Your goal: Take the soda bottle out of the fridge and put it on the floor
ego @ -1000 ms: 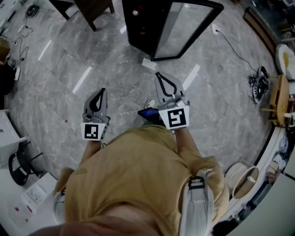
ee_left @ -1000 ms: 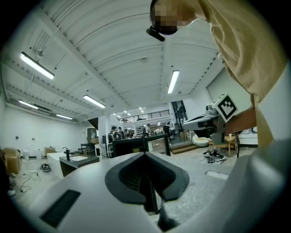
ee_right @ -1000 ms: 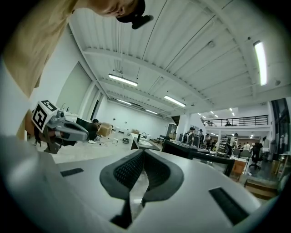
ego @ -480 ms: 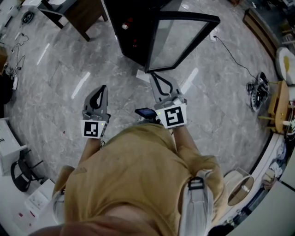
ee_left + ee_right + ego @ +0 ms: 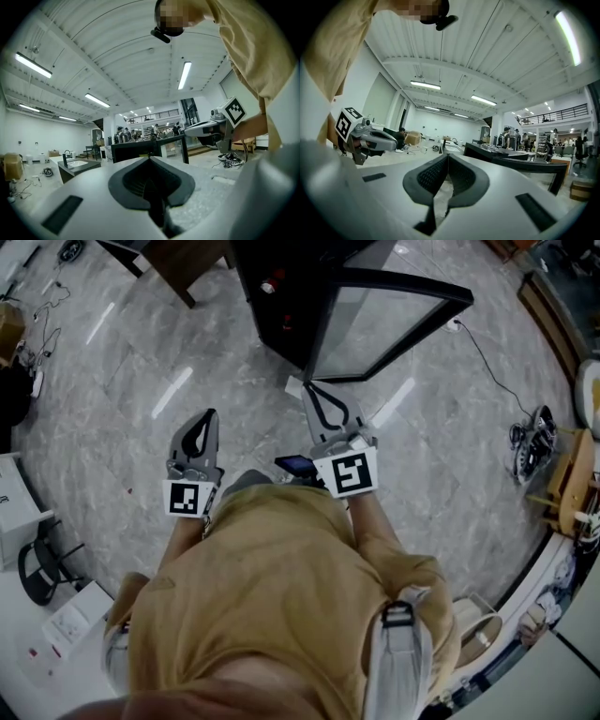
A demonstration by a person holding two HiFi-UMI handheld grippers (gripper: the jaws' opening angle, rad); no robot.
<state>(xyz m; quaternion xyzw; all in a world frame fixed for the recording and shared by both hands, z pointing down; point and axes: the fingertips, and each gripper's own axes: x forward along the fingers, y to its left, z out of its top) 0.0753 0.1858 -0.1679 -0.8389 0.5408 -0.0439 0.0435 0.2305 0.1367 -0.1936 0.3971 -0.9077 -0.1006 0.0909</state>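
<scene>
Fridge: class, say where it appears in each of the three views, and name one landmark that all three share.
Head view: fridge at top centre, its glass door open.
Left gripper view: fridge near the picture's centre, a dark box.
Right gripper view: fridge right of centre.
Shared landmark: the person's tan shirt, upper right in the left gripper view, upper left in the right gripper view.

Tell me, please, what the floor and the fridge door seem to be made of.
The floor looks like polished grey stone or stone-look tile: pale veining, faint joints, bright streaks of reflected light. The fridge door looks like a clear glass pane, as the floor seems to show through it, in a black frame, metal or plastic; I cannot tell which.
</scene>
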